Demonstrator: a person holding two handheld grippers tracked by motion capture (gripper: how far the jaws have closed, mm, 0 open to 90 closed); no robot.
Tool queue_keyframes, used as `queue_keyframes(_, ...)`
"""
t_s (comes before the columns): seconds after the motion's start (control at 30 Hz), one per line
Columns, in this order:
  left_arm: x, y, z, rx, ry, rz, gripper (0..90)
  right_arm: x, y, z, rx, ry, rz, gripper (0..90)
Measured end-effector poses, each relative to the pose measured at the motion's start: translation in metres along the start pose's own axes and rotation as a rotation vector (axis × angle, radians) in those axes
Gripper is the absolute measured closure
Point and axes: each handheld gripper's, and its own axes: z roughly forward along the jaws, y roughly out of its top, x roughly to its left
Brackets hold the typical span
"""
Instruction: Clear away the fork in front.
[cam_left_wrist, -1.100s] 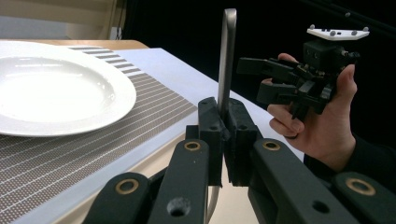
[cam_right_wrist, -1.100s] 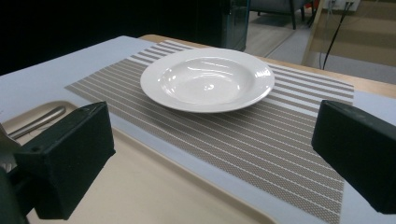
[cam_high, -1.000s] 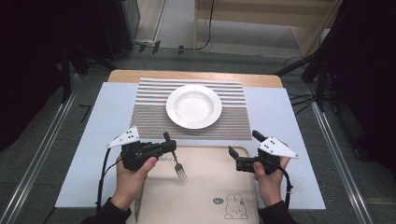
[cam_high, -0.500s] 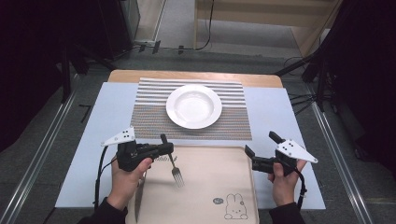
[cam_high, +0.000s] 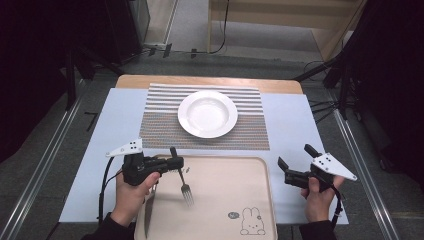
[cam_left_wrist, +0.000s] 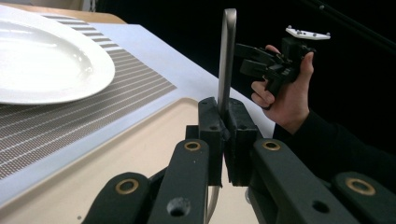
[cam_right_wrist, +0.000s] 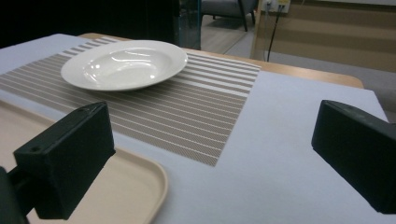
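Steel is what the left gripper (cam_high: 172, 163) has between its jaws: they are clamped nearly shut on the handle of a fork (cam_high: 183, 181), whose tines hang down toward the beige tray (cam_high: 225, 200) just below. In the left gripper view the handle (cam_left_wrist: 227, 60) rises straight up out of the closed pads. Since a second ago this claw has barely shifted, while the right gripper (cam_high: 296, 167) has slid outward, off the tray's right edge and over the pale blue mat (cam_high: 295, 125). That reads as clearing the way: the fork is lifted and ready to be carried. The right gripper's jaws stand wide apart with nothing between them. Ahead of the left claw, well apart, a white plate (cam_high: 208, 114) sits on the striped placemat (cam_high: 160, 120), the likely place for the fork beside it.
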Motion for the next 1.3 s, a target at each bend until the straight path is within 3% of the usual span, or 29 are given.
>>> queue_keyframes(0.27,0.002,-0.003,-0.005,0.014,-0.019,-0.024,86.5,-0.014,-0.005,-0.008,-0.005,-0.039,0.023,0.0)
queue_keyframes(0.67,0.003,-0.01,-0.01,0.053,-0.06,-0.061,86.5,-0.022,-0.012,-0.015,0.004,-0.05,0.033,0.0)
queue_keyframes(1.0,0.003,-0.021,-0.007,0.118,-0.116,-0.093,86.6,-0.024,-0.014,-0.017,0.008,-0.055,0.038,0.0)
queue_keyframes(1.3,0.005,-0.025,-0.002,0.189,-0.131,-0.098,86.6,-0.025,-0.015,-0.017,0.009,-0.058,0.043,0.0)
